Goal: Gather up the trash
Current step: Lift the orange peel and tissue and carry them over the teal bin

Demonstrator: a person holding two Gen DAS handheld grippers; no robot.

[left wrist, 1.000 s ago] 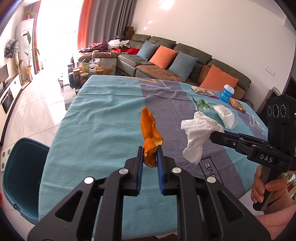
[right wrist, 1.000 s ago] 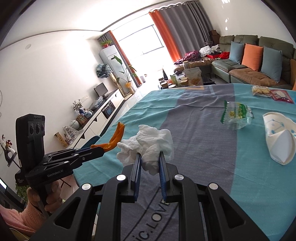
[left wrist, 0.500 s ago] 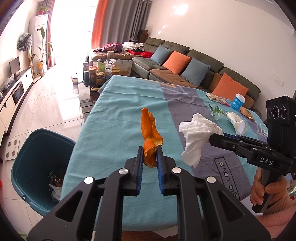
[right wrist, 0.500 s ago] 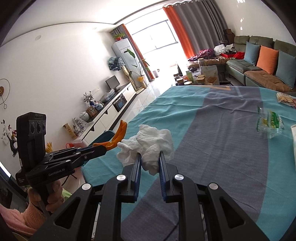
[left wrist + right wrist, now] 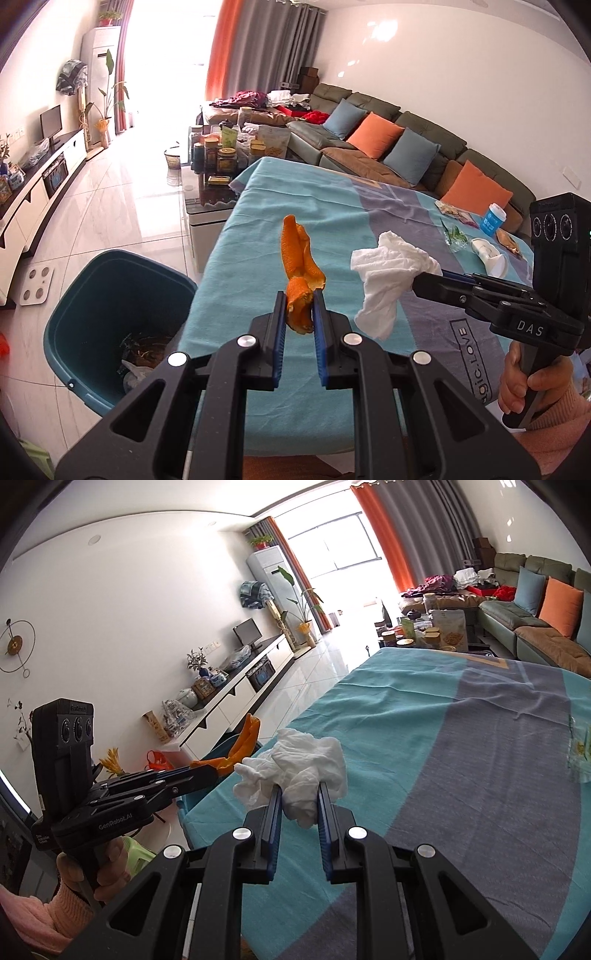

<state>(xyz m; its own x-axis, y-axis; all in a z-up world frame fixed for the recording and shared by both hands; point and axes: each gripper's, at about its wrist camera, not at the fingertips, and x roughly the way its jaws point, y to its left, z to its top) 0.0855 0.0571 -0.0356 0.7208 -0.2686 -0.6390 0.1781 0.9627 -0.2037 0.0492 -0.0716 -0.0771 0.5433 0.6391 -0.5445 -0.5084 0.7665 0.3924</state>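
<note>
My left gripper point(image 5: 299, 312) is shut on an orange peel point(image 5: 297, 266) and holds it in the air above the table's left edge. My right gripper point(image 5: 299, 801) is shut on a crumpled white tissue point(image 5: 299, 766), held above the teal tablecloth point(image 5: 424, 738). The tissue also shows in the left wrist view point(image 5: 388, 273), to the right of the peel. A teal trash bin point(image 5: 110, 295) with some rubbish inside stands on the floor below and left of the peel. The peel shows in the right wrist view point(image 5: 243, 746).
On the far right of the table lie a clear wrapper point(image 5: 456, 238), a white mask point(image 5: 489, 254), a blue cup point(image 5: 493, 218) and snack packets point(image 5: 452, 210). A coffee table with jars point(image 5: 218, 162) stands beyond the table. A white scale point(image 5: 35, 286) lies on the floor.
Both grippers have swung left with their loads toward the table's left edge. The trash bin has come fully into the left wrist view.
</note>
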